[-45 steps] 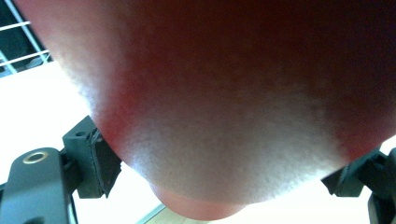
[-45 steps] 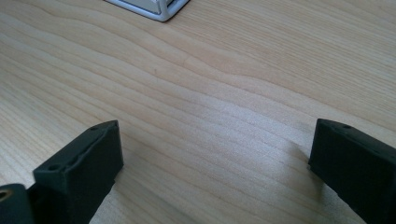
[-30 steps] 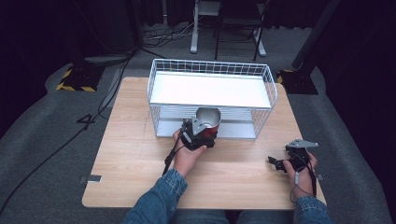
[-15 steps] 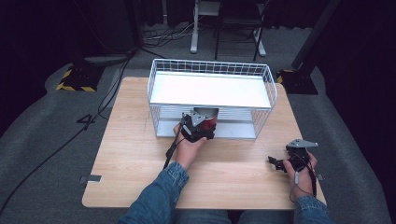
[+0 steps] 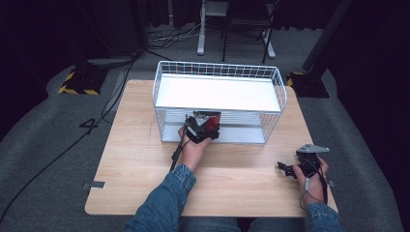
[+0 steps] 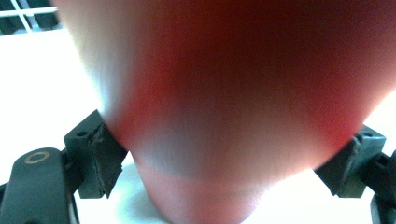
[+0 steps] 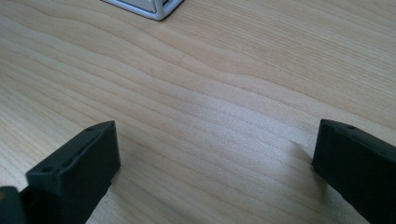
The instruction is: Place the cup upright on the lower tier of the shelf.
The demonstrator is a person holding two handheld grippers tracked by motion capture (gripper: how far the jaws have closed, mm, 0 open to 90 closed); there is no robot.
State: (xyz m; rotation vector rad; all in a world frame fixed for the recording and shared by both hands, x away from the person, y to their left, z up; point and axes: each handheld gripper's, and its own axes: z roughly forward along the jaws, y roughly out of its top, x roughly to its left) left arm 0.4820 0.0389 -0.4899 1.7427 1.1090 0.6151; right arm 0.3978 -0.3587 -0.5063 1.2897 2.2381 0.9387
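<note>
A red and silver metal cup (image 6: pixel 224 93) sits between the jaws of my left gripper (image 6: pixel 224 161), blurred and very close to the camera. From the high view, the left gripper (image 5: pixel 208 124) holds the cup (image 5: pixel 214 119) at the front opening of a white wire rack (image 5: pixel 159 96), just above its lower shelf (image 5: pixel 241 136) and under the white upper shelf (image 5: pixel 217 92). My right gripper (image 5: pixel 286 169) rests low over the wooden table (image 5: pixel 135 145) at the front right, jaws wide apart with nothing between them (image 7: pixel 210 158).
The rack stands at the back middle of the table. A white corner of its base (image 7: pixel 149 8) shows ahead of the right gripper. Cables and a chair base lie on the dark floor beyond the table.
My left gripper has carried the cup forward and down, from in front of the rack into its lower opening. The right gripper has not moved.
</note>
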